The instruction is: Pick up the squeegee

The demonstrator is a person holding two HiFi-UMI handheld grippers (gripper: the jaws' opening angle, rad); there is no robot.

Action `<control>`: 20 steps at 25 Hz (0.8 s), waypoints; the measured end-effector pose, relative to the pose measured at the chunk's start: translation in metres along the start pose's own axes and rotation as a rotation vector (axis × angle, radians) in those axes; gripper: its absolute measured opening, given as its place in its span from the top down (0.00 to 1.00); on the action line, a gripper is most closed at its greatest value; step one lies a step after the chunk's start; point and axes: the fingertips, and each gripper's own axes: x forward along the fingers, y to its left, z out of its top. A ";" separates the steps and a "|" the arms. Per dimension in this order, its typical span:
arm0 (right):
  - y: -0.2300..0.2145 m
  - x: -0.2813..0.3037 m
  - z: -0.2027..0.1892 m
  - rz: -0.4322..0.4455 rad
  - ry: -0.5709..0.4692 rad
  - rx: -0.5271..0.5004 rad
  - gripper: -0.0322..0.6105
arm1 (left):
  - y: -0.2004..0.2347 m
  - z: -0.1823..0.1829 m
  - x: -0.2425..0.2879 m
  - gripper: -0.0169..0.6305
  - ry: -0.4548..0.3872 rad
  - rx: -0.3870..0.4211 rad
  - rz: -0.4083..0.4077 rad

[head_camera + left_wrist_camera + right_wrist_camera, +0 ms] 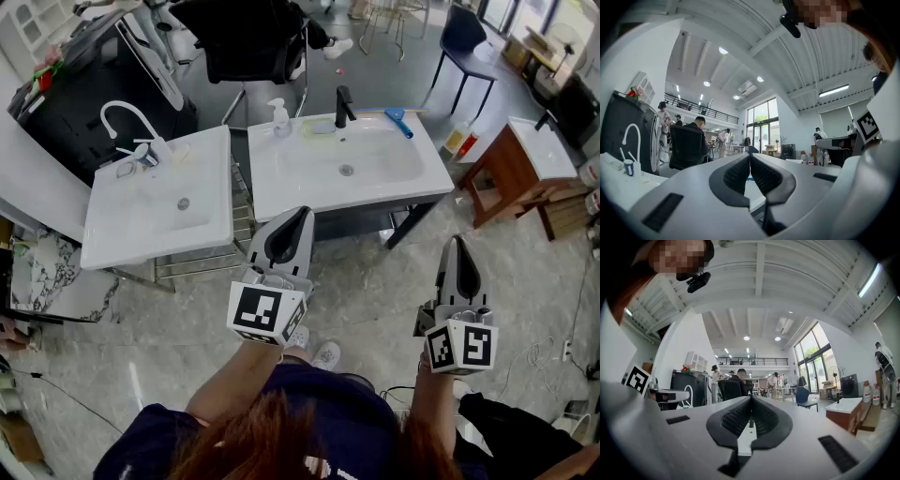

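Close beside the squeegee (398,122) stands a faucet (343,106).

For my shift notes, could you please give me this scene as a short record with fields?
squeegee: blue, on the middle sink's back rim, right of the black tap
left gripper: jaws shut, empty
right gripper: jaws shut, empty, over the floor
task: squeegee not yet touched
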 end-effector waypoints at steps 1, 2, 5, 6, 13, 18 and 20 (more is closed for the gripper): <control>0.000 -0.001 -0.001 0.001 -0.001 0.001 0.93 | -0.001 -0.001 0.000 0.94 0.000 0.002 -0.001; 0.000 -0.001 -0.001 0.002 -0.001 0.001 0.93 | -0.001 -0.001 0.000 0.94 -0.001 0.004 -0.001; 0.000 -0.004 -0.004 0.007 0.005 -0.006 0.93 | -0.003 -0.003 -0.002 0.94 0.002 0.004 0.003; 0.000 -0.005 -0.004 0.006 0.007 -0.010 0.93 | -0.004 -0.003 -0.003 0.94 0.003 0.004 0.005; -0.008 -0.008 -0.010 0.041 0.002 0.048 0.74 | -0.011 -0.010 -0.004 0.94 0.015 0.014 0.024; -0.016 -0.006 -0.012 0.043 0.009 0.065 0.51 | -0.014 -0.011 -0.002 0.94 0.025 0.027 0.034; -0.019 0.000 -0.014 0.046 0.001 0.074 0.49 | -0.010 -0.012 0.004 0.94 0.027 0.029 0.041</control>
